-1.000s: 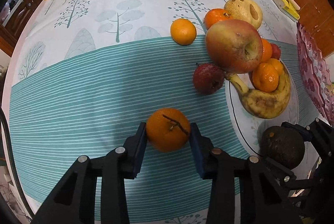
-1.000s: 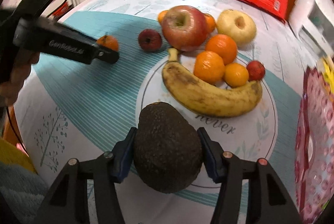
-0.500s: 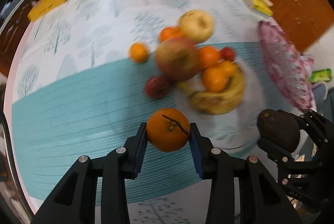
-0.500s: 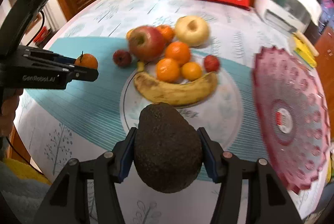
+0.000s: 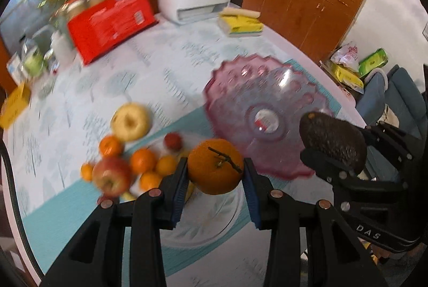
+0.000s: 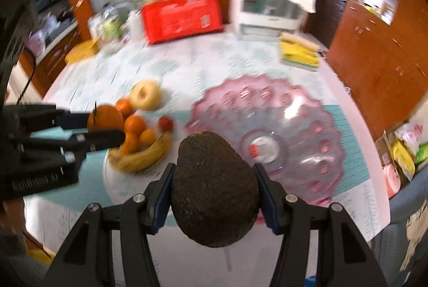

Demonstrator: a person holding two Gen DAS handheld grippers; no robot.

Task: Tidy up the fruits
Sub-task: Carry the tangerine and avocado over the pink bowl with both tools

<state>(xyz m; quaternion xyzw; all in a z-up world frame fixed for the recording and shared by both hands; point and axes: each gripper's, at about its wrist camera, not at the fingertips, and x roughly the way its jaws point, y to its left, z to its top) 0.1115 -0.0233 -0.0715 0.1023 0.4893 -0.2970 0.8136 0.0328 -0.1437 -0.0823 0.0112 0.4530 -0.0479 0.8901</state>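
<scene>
Both grippers, risen from the desk since the earlier frame: left gripper (image 5: 215, 170) clamping a stemmed orange tangerine (image 5: 215, 166), right gripper (image 6: 214, 189) clamping a dark pebbled avocado (image 6: 214, 190), above a scalloped pink glass dish (image 6: 278, 137).

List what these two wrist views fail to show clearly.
- Left wrist view: banana mostly hidden behind the left gripper and its orange.
- Right wrist view: the avocado covers the near rim of the pink dish.
- Both views: print on the red package is motion-blurred, unreadable.
</scene>
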